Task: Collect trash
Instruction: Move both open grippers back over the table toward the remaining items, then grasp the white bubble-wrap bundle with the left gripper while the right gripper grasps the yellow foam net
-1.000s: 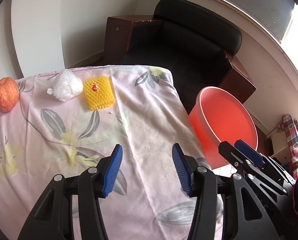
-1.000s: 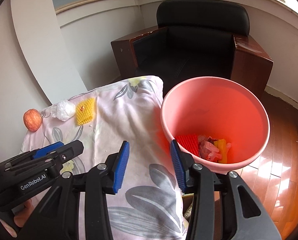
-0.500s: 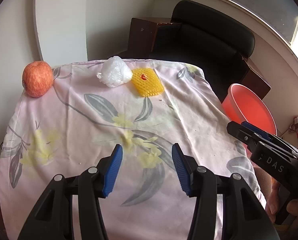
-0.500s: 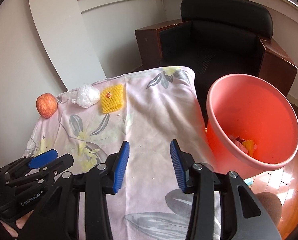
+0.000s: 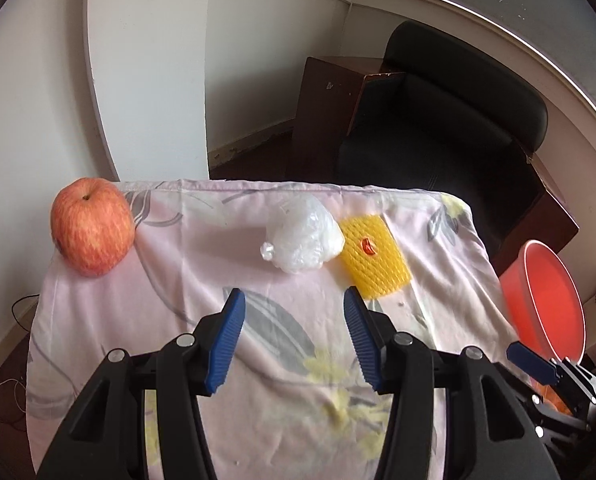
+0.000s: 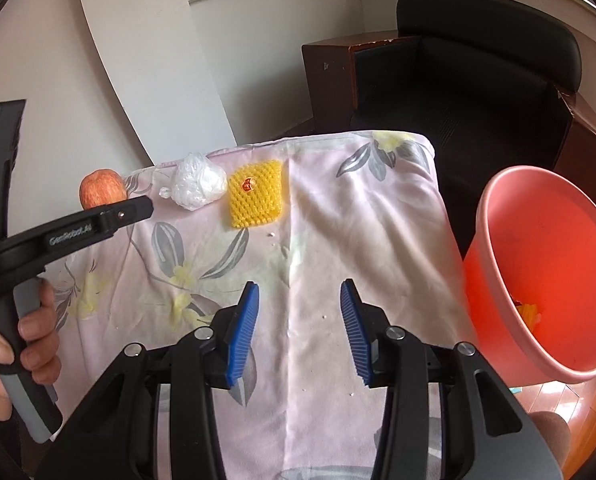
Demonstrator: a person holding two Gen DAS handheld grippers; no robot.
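The left gripper (image 5: pixel 292 332), blue-padded jaws spread wide and holding nothing, hangs low in the centre of its frame over the pink floral tablecloth (image 5: pixel 178 320), pointed at the crumpled white plastic bag (image 5: pixel 304 236) lying just beyond its tips. Touching the bag's right side is a square of yellow foam fruit netting (image 5: pixel 374 262) with a small red sticker; a red-streaked apple (image 5: pixel 92 226) sits well apart at the upper left corner of the cloth. The right gripper (image 6: pixel 298 328) is likewise gaping and empty, low in its own frame over bare cloth.

The step in hand appears to be the approach to the next piece of rubbish, most likely the bag. The next move calls for carrying the open jaws forward around the bag and closing without dragging the netting along; soft film may slip or bunch.

The right-wrist view alone shows inside the round salmon-pink plastic bin (image 6: pixel 494 208) at the frame's right, where orange and yellow scraps already lie, and the hand (image 6: pixel 14 344) gripping the left tool. The left-wrist view shows only the bin's rim, but gives the closer look at the bag's knotted end.
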